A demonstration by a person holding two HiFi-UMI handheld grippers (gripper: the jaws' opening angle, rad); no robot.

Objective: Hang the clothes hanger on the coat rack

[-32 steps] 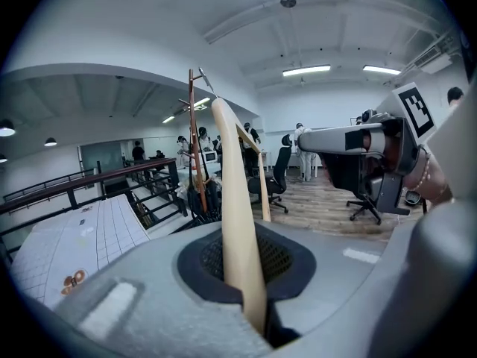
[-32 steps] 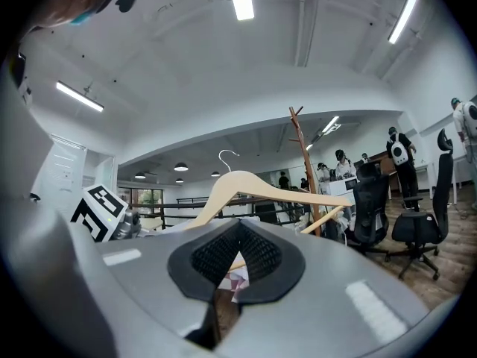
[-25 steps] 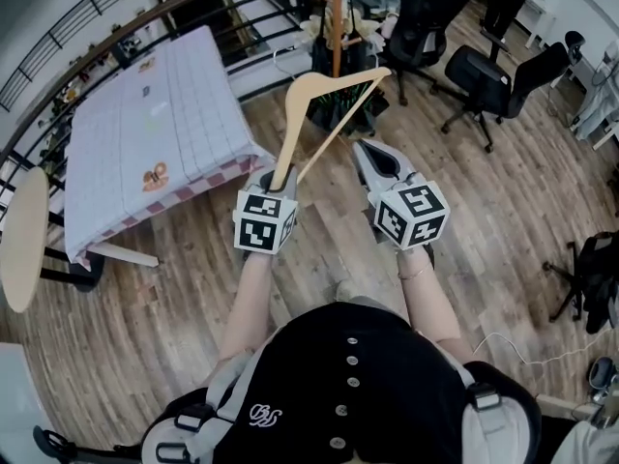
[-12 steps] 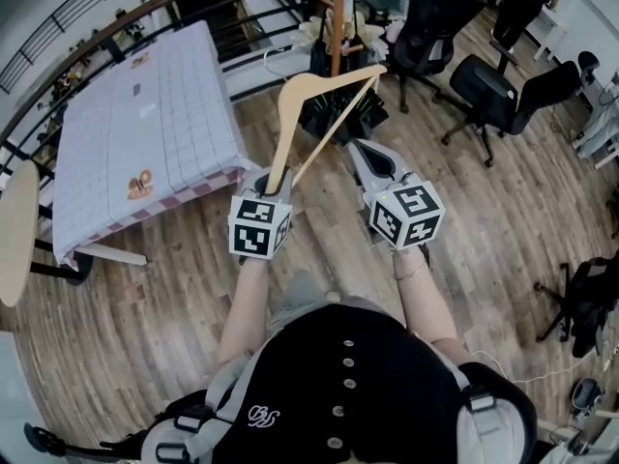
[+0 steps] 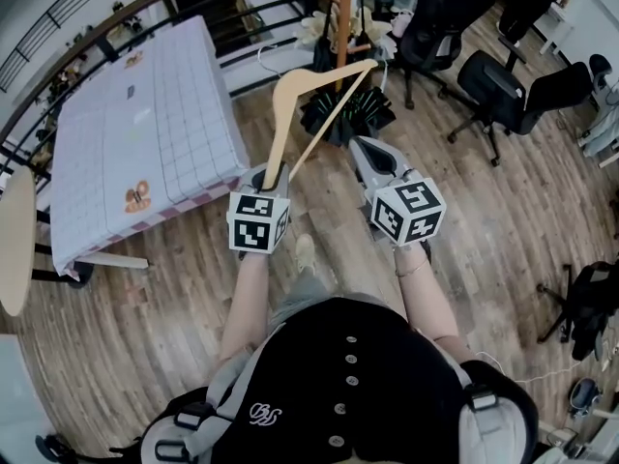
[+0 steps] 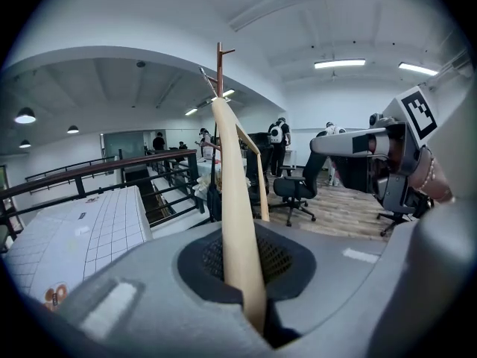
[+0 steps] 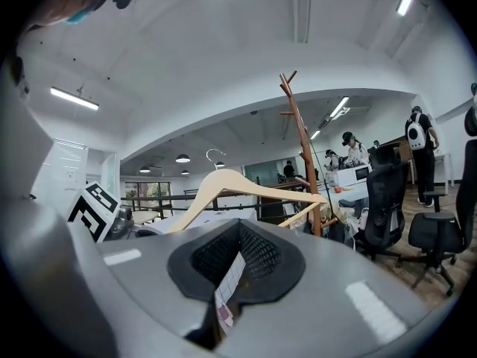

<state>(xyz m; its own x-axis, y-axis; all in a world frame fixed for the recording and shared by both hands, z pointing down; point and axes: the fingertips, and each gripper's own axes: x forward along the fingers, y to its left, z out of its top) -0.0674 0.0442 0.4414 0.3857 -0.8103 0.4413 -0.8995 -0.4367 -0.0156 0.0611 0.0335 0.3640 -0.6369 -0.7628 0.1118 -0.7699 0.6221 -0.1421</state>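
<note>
A pale wooden clothes hanger (image 5: 280, 114) with a metal hook stands up and forward from my left gripper (image 5: 273, 174), which is shut on the end of one of its arms (image 6: 237, 222). The hook (image 5: 266, 58) points away from me. The coat rack (image 5: 344, 8), a brown wooden pole with pegs, stands ahead beyond the hanger (image 7: 223, 185) and apart from it. It also shows in both gripper views (image 6: 220, 66) (image 7: 302, 148). My right gripper (image 5: 363, 148) is level with the left, to the hanger's right, with its jaws together and nothing in them.
A table with a chequered cloth (image 5: 145, 124) lies at the left front, a dark railing (image 5: 116, 27) behind it. Dark bags or boxes (image 5: 348, 114) sit at the rack's foot. Office chairs (image 5: 513, 85) stand at the right. A round tabletop (image 5: 14, 240) is at far left.
Both grippers and the hanger have come forward over the wooden floor; the coat rack, table and chairs now lie nearer. The grip on the hanger is the same.
</note>
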